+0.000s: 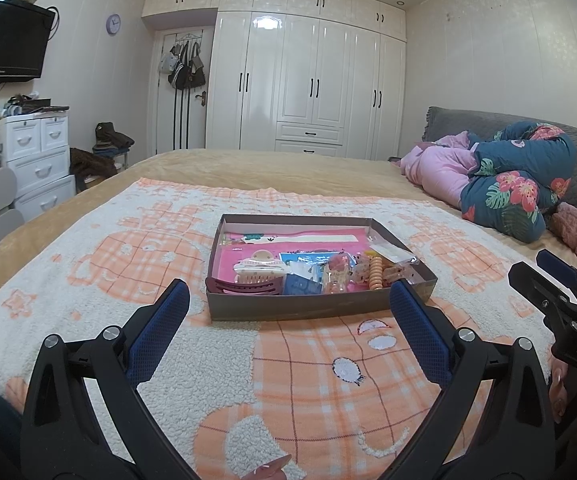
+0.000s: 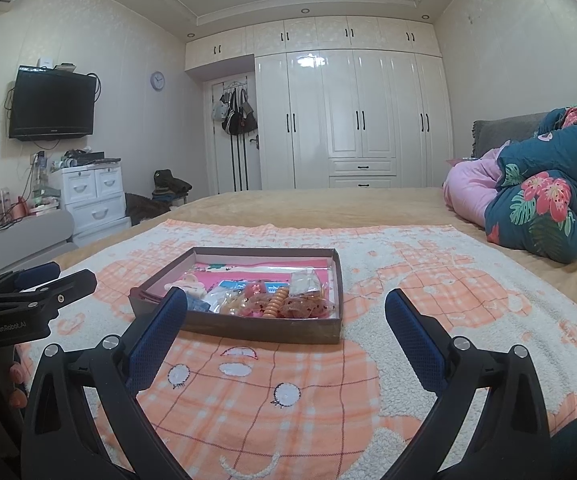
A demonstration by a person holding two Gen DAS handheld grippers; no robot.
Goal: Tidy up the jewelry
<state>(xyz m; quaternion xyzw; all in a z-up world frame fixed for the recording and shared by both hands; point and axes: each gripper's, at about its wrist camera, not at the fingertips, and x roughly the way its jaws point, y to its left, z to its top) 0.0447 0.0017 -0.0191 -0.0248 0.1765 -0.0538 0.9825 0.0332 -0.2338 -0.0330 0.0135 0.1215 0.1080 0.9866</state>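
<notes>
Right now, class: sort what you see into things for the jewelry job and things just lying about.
For the job:
shallow box
white hair claw
orange coil tie
left tongs
right tongs

Lying about:
floral quilt
television
wall clock

Home bedroom: bed (image 1: pixel 272 168), wardrobe (image 1: pixel 312 84).

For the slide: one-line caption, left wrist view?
Open left gripper faces a shallow box of hair accessories on a patterned blanket.
</notes>
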